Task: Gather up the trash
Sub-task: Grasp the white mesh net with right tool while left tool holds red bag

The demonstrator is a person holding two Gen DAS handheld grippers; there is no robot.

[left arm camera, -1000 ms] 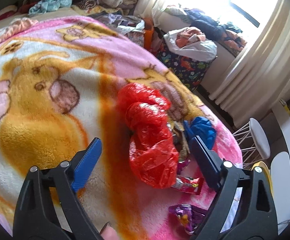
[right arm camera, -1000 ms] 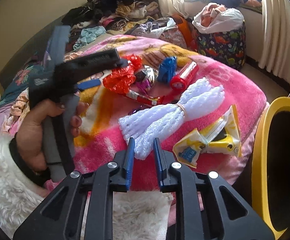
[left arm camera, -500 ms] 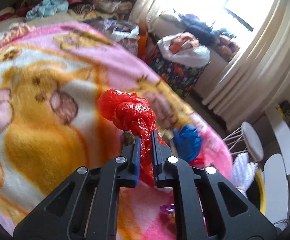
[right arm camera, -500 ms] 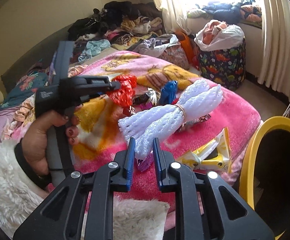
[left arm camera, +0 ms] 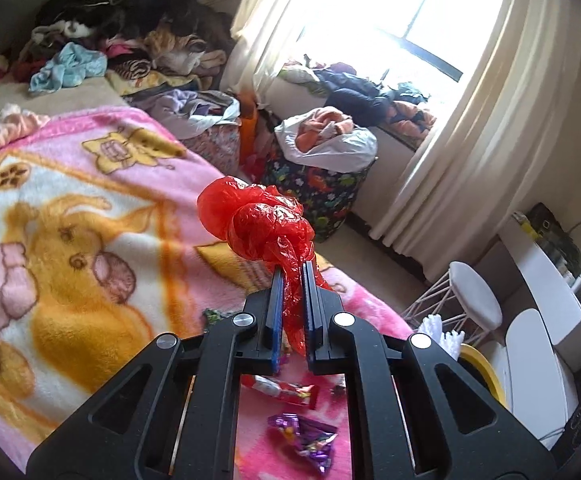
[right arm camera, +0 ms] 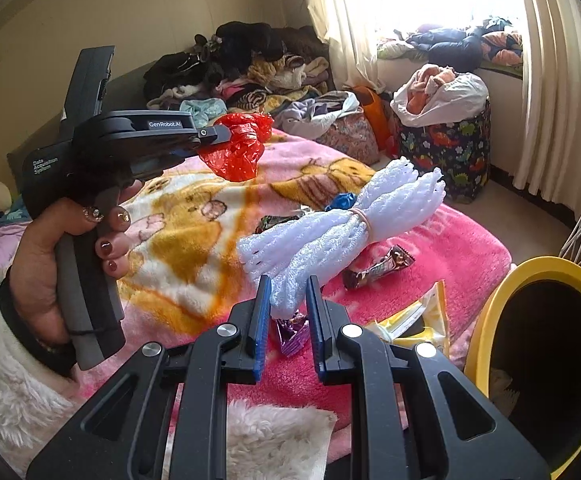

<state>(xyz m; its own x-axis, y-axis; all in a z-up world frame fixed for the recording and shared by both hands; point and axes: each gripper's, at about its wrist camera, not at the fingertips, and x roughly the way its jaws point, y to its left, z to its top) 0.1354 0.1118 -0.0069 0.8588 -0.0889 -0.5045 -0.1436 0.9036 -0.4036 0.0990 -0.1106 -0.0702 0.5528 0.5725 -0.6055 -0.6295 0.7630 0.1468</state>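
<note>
The left gripper is closed tight on a red bag. The bag is crumpled into a ball. It sticks up past the tips in the middle of the left view, and a thin strip of it hangs down between the blue pads. The bag is in the air, above the pink blanket. In the right view the same bag shows at the upper left, held off the bed by the hand that grips the left tool.

The right gripper is nearly closed on a white foam bundle. The pads pinch the near end of the bundle. The rest of it reaches up and to the right across the middle of the frame. A rubber band goes round it. The far end is spread into soft lumps.

Some trash lies on the blanket. In the right view a brown wrapper sits just under the bundle. A purple wrapper shows between the right pads, lower down. A yellow packet lies at the bed's edge, to the right of the gripper. A blue scrap peeks out behind the bundle. In the left view a red wrapper and the purple wrapper lie at the bottom.

A yellow bin stands open at the lower right of the right view, beside the bed.
</note>
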